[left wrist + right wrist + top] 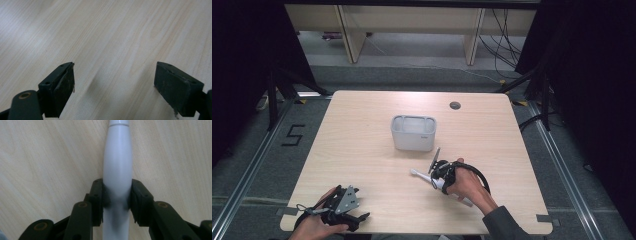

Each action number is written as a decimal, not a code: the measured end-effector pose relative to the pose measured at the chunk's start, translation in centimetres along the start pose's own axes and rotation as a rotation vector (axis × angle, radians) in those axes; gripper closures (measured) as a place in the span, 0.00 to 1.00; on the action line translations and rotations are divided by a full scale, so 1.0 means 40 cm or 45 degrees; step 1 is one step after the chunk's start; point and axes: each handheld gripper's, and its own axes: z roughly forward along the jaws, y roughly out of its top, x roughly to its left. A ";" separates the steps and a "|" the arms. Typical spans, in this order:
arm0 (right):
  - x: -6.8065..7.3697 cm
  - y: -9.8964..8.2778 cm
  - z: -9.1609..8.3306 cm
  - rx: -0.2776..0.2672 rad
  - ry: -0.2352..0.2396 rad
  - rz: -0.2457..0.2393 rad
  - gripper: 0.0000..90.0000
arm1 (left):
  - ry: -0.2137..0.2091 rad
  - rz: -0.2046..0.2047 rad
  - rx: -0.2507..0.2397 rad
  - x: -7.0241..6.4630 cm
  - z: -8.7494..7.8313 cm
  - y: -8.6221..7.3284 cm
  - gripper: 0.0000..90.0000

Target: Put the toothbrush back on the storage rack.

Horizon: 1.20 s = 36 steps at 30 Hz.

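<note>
**Here, a white handle gripped in front of the grey tub**

Near the middle of the wooden table (362,130) stands a grey tub (413,132), the landmark here. Just on the person's side of the tub and a little to its right, the right gripper (438,176) has its jaws pressed against both sides of a slim white handled tool (117,170) lying across the tabletop. Well away from the tub, at the near left edge, the left gripper (113,87) rests with jaws spread wide, holding nothing.

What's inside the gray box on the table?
The gray box looks empty from above: pale inner walls and floor show, with nothing in it. The part just behind its near wall is hidden, so something small and flat there can't be ruled out.
</note>
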 end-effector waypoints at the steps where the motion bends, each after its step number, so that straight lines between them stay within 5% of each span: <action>1: -0.003 0.002 0.000 0.003 0.001 -0.020 0.74 | 0.000 0.001 0.000 0.000 0.000 0.000 0.18; 24: 0.001 0.012 0.000 0.046 -0.003 -0.049 0.74 | 0.002 0.003 0.003 0.002 -0.002 0.000 0.18; 36: 0.001 -0.013 -0.014 -0.018 0.000 -0.042 0.74 | 0.002 0.003 0.004 0.002 -0.002 0.000 0.18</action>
